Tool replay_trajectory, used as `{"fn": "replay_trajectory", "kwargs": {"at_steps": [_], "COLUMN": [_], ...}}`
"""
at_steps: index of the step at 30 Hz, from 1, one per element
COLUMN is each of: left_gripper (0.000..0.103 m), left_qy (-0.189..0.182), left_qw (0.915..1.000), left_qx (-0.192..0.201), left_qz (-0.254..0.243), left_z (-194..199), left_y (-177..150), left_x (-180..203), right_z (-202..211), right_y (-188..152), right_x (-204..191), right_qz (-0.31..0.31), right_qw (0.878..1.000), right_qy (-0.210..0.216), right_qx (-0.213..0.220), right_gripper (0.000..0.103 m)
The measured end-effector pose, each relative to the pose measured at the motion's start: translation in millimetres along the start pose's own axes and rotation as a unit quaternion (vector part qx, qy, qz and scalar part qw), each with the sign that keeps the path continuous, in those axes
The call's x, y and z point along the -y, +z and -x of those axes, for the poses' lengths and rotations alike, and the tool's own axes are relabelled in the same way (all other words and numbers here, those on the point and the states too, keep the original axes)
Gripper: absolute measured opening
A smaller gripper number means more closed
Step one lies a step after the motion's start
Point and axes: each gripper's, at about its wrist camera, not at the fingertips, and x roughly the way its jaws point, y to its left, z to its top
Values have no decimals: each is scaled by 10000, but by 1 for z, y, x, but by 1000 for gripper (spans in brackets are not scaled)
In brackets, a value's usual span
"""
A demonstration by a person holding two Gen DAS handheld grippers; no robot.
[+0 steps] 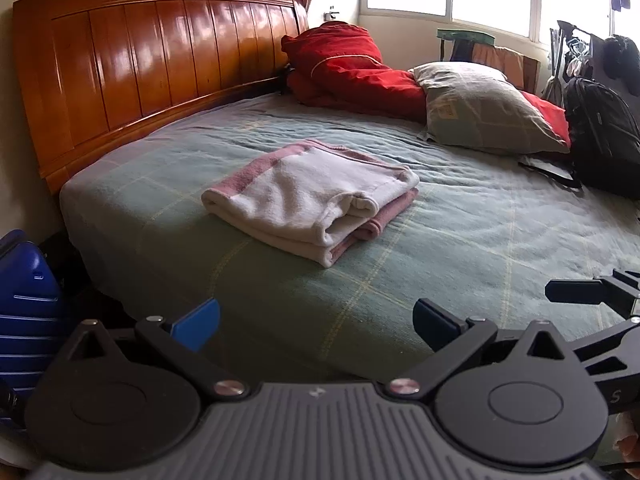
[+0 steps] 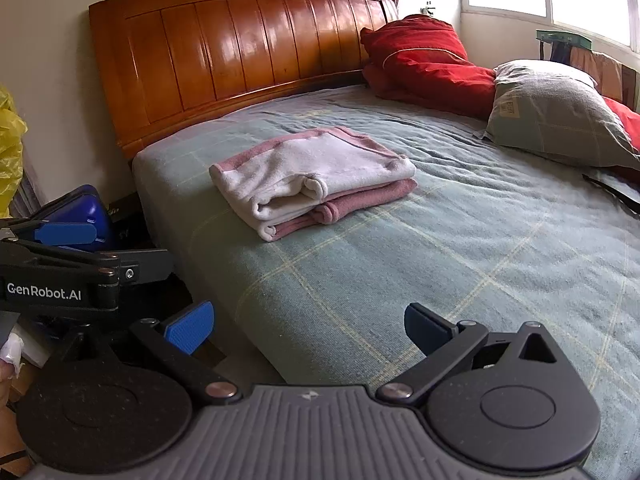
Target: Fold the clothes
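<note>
My left black two-finger gripper with blue pads hangs with its jaws spread wide and nothing between them. My right black two-finger gripper with blue pads is likewise wide apart and empty, held level just beside the left one.

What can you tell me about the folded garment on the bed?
The garment is soft, fleecy-looking cloth, off-white with dusty pink trim. It is folded into a flat, layered bundle with rolled edges facing the cameras. It lies on the green checked bedspread, near the wooden headboard. Nothing else touches it; both grippers are apart from it.
</note>
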Motion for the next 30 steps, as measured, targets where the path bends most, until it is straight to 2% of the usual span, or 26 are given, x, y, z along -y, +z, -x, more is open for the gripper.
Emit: {"fn": "replay_trajectory", "kwargs": {"at_steps": [30], "left_gripper": [102], "left_qy": [-21], "left_qw": [10000], "left_qx": [-52], "left_qz": [-57], "left_z": [0], "left_y": [0], "left_x": [4], "right_z": [1], "right_y": [-2], "right_x": [-1], "right_qz": [-22], "right_qw": [10000], "right_qy": [6], "right_qx": [-25], "right_gripper": [103]}}
